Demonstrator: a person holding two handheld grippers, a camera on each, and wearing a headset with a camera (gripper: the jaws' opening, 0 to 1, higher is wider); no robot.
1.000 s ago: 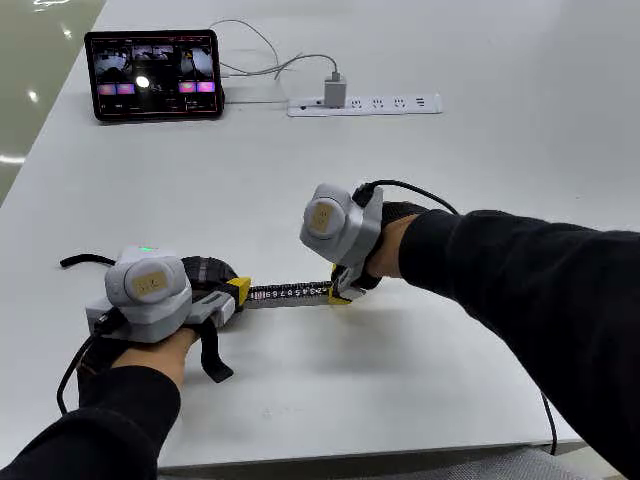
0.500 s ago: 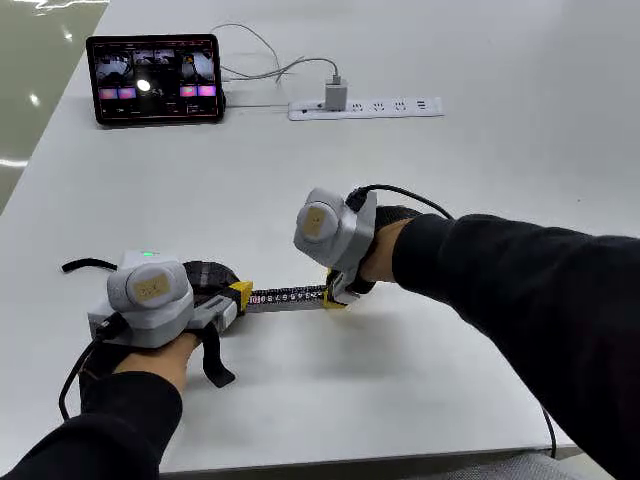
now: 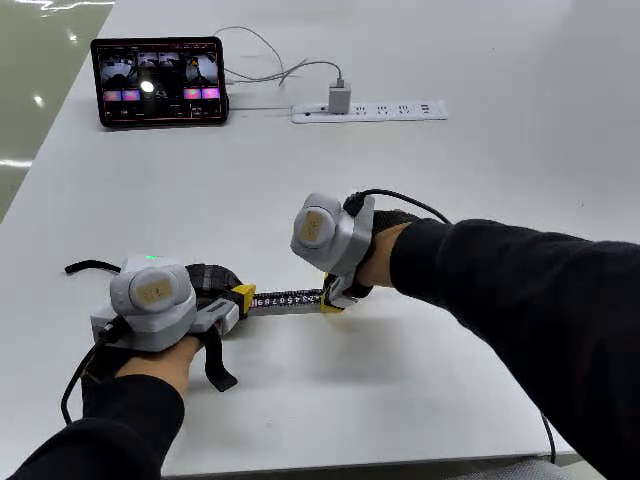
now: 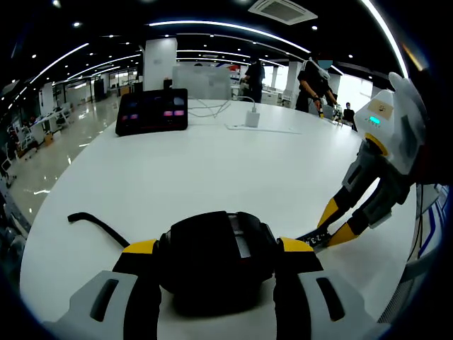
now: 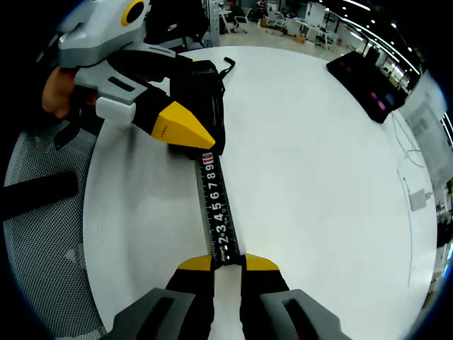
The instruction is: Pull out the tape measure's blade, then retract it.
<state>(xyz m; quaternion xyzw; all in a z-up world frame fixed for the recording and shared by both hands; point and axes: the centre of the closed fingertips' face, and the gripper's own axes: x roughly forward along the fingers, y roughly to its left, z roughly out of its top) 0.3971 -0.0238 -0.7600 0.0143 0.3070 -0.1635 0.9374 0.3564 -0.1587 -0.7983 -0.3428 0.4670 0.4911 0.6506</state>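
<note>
Tape measure case [image 3: 210,276] — black, clamped in left gripper [image 4: 218,246] jaws. Blade [image 5: 216,205] — short run out of the case, tip pinched by right gripper [image 5: 228,263] jaws.

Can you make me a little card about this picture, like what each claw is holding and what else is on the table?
Left gripper: shut on the black tape measure case, which sits on the table
Right gripper: shut on the end of the blade
Blade state: pulled out a short way, lying flat between the two grippers
Far end of table: tablet with its screen lit; power strip with a charger plugged in
</note>
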